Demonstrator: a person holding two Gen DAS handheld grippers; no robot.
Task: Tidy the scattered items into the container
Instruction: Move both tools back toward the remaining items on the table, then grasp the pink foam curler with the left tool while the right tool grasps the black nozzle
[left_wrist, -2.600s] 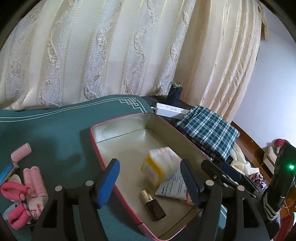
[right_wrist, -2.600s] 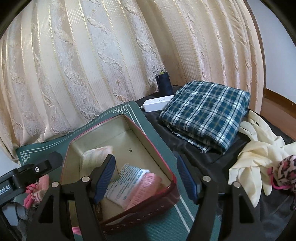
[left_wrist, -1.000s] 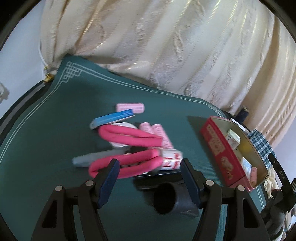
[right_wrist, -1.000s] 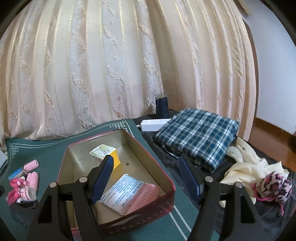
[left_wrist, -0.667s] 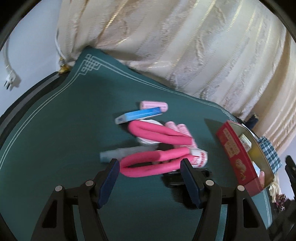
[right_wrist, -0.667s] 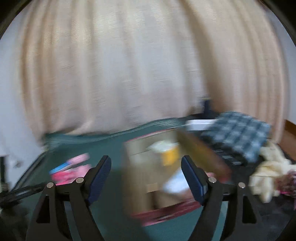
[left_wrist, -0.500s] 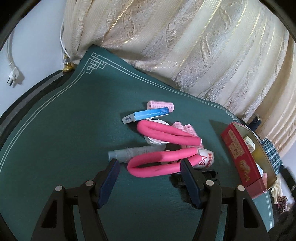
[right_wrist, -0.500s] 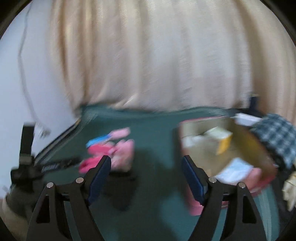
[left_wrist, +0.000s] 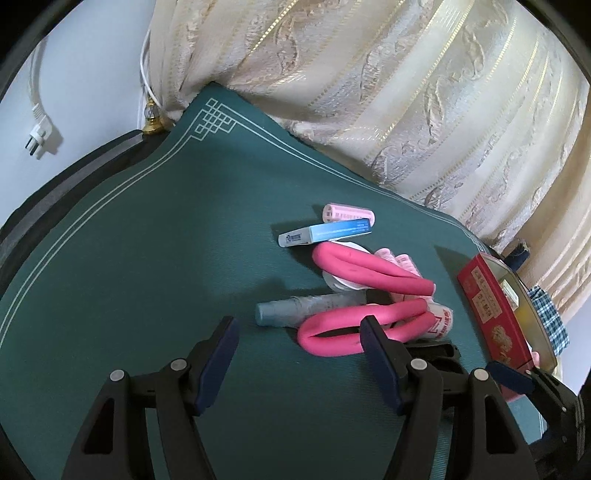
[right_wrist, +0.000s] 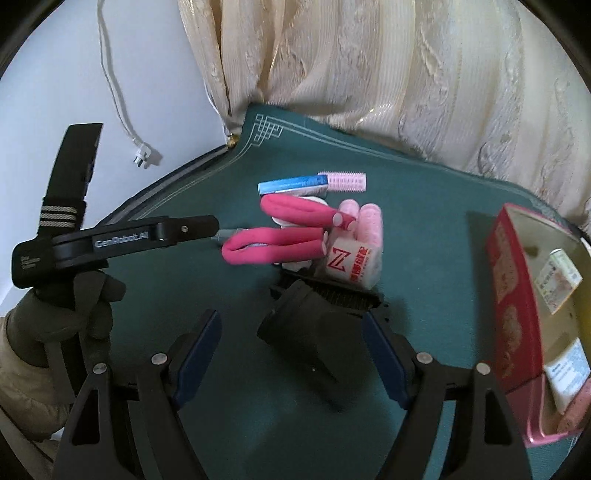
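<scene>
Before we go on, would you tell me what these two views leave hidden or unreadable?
- Tin, right wrist view: the frame edge cuts off its right side and some contents.
- Tin, left wrist view: only the outer wall shows, the inside barely.
- Black brush, left wrist view: mostly behind the left gripper fingers.
- Blue box label: too small to read.

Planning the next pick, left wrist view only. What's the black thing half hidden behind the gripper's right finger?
Observer: A black brush. It lies between the open jaws of the right gripper, not pinched.
Operator: I only see the side of the tin. What's at its near end?
Observer: Inside the red tin, a white printed packet lies against that end.
Operator: What is holding the left gripper?
Observer: A hand in a dark glove grips the handle of the left gripper, beside the pile.
</scene>
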